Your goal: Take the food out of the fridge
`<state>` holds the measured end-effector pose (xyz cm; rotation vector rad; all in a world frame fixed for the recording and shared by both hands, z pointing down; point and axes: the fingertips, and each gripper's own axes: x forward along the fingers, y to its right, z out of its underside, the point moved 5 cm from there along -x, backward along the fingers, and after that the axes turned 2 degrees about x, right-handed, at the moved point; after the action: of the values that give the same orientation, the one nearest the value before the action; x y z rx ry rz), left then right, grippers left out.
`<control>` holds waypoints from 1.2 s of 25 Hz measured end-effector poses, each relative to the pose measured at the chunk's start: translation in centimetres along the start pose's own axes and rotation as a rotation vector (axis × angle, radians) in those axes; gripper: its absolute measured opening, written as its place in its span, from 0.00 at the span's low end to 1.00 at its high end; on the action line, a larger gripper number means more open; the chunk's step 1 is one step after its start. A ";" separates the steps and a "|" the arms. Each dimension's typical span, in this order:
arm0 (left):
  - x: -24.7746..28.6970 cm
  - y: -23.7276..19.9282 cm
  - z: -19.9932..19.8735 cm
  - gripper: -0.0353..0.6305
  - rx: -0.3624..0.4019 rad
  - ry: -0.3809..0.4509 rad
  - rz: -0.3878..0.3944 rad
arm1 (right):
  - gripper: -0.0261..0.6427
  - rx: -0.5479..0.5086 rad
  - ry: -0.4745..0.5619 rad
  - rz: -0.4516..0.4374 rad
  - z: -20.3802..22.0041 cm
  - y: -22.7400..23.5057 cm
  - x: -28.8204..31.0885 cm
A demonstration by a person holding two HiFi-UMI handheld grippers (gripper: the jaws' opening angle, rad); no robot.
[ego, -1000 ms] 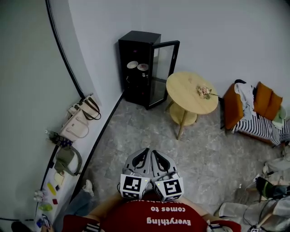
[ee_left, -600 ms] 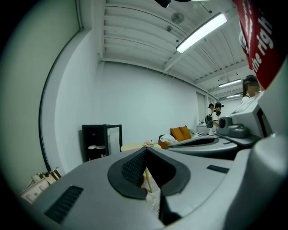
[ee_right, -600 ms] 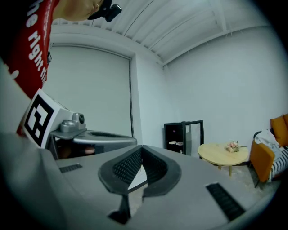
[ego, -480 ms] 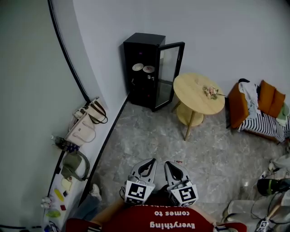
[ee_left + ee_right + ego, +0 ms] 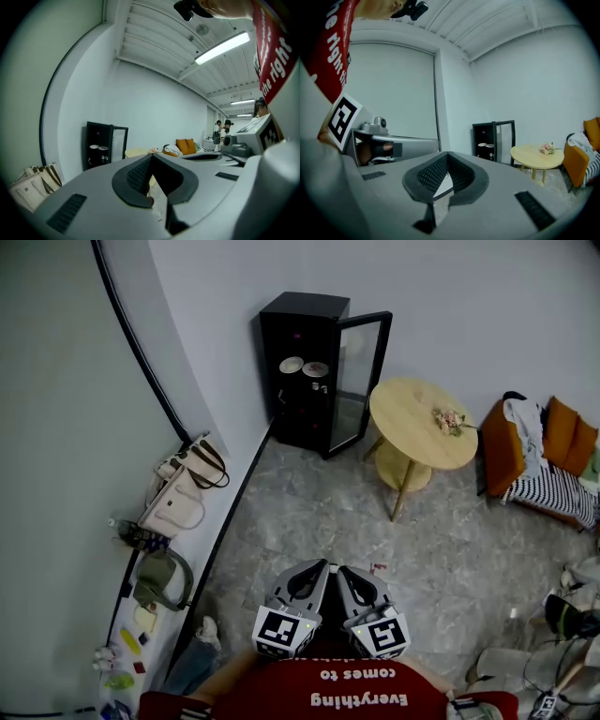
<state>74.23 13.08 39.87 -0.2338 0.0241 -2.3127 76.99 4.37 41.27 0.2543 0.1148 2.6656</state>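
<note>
Food (image 5: 292,365) for this task shows only as two pale plates or bowls, too small to make out what they hold. They sit on an upper shelf inside a black fridge (image 5: 302,307) that stands well ahead of both grippers, against the far wall. The fridge's glass door (image 5: 361,381) already hangs open, swung toward the right gripper's side. The left gripper (image 5: 317,568) and right gripper (image 5: 343,570) are held side by side close in front of the person's red shirt (image 5: 328,690), pointing toward the fridge. Each has its jaws closed together with nothing between them. Over the last second the pair has sunk a little and drawn slightly apart. The fridge now sits more nearly straight ahead of them rather than off toward the left gripper's side, though it looks no nearer. A round wooden table (image 5: 422,423) stands beyond the right gripper, just beside the open door. A wide stretch of grey floor (image 5: 309,512) lies between the grippers and the fridge. Judging from this, the task is at its very start. The person seems to be lining up for the walk over, and a gripper must open before it can take a plate.
</note>
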 end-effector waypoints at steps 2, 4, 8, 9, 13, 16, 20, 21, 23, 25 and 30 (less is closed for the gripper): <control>0.8 -1.7 0.2 0.06 0.014 -0.030 -0.059 | 0.06 -0.004 -0.006 -0.025 -0.2 0.4 1.9; 1.7 -3.4 0.3 0.06 0.016 -0.051 -0.109 | 0.05 -0.017 -0.011 -0.054 -0.3 0.8 3.9; 4.6 -6.7 -0.4 0.06 0.018 -0.065 -0.145 | 0.06 -0.014 -0.021 -0.128 -0.8 2.5 8.7; 5.6 -7.6 -0.6 0.06 0.031 -0.070 -0.153 | 0.05 -0.005 -0.021 -0.154 -1.1 3.1 10.0; 10.3 -11.0 -2.2 0.06 0.081 -0.067 -0.161 | 0.05 -0.014 -0.005 -0.216 -3.0 6.6 15.0; 14.1 -14.0 -3.4 0.06 0.104 -0.055 -0.184 | 0.05 -0.045 0.018 -0.208 -5.0 9.5 18.5; 18.5 -16.9 -5.5 0.06 0.097 -0.008 -0.209 | 0.06 -0.066 0.022 -0.279 -6.5 12.8 21.9; 19.3 -17.4 -5.7 0.06 0.100 -0.006 -0.211 | 0.06 -0.073 0.013 -0.309 -6.4 13.4 22.6; 20.4 -18.2 -5.6 0.06 0.104 -0.023 -0.221 | 0.06 -0.090 -0.008 -0.340 -6.1 14.4 23.7; 21.4 -19.0 -5.4 0.06 0.094 -0.041 -0.233 | 0.06 -0.103 -0.024 -0.344 -6.2 15.5 24.7; 23.6 -21.5 -5.5 0.06 0.053 -0.035 -0.224 | 0.06 -0.090 -0.045 -0.322 -6.5 17.7 28.3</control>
<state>41.94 10.28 40.20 -0.2611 -0.0846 -2.5277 43.11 1.07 41.59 0.2442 0.0194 2.3372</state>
